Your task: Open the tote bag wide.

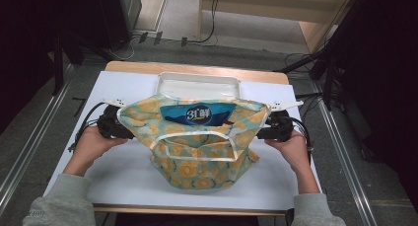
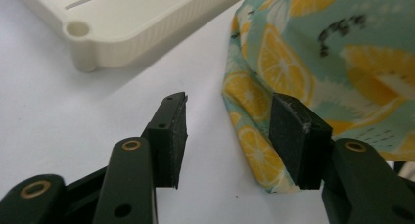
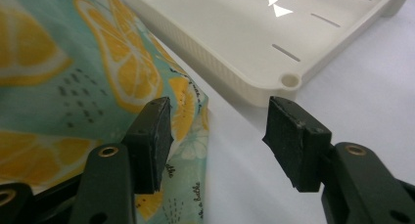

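Observation:
A teal cloth bag (image 1: 197, 152) printed with yellow citrus slices lies on the white table sheet, its mouth spread toward the back. A blue snack packet (image 1: 199, 116) sticks out of that mouth. My left gripper (image 1: 127, 125) is at the bag's left corner. In the left gripper view its jaws stand apart (image 2: 227, 121), and the bag's edge (image 2: 254, 136) lies between them against the right pad, unpinched. My right gripper (image 1: 263, 125) is at the bag's right corner. Its jaws are open (image 3: 218, 123), with the bag's hem (image 3: 193, 116) just inside the left pad.
A shallow white plastic tray (image 1: 197, 80) sits right behind the bag, near the table's far edge; its corners show close ahead of both grippers (image 2: 147, 38) (image 3: 235, 72). The white sheet (image 1: 123, 181) covers the wooden table. Cables and dark stands surround the table on the floor.

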`<state>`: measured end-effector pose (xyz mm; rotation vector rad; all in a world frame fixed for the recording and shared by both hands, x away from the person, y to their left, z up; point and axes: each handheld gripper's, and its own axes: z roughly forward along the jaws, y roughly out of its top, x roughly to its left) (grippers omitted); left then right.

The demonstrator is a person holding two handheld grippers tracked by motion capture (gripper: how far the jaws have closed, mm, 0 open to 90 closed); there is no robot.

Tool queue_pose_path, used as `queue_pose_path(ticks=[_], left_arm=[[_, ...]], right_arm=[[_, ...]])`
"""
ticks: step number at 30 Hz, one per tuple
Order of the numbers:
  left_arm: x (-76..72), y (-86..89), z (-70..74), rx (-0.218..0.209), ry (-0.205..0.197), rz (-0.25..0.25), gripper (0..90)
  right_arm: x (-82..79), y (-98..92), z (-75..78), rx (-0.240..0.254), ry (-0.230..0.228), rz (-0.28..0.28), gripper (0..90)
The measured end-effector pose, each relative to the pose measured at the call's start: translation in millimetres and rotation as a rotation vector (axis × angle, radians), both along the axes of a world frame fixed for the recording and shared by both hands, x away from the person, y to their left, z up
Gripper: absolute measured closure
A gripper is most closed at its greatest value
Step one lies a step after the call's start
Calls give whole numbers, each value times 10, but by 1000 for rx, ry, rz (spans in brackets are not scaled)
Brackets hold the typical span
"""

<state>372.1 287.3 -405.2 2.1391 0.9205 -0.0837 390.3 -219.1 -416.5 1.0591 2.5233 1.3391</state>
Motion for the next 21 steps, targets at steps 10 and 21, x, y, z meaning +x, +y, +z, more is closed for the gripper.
queue_pose_path(ticks=[10, 21], left_arm=[[63, 27, 150, 3, 24, -32, 570], [135, 18, 355, 6, 6, -49, 580]], right_arm=[[30, -50, 212, -2, -16, 11, 461], [96, -92, 488, -11, -15, 48, 503]])
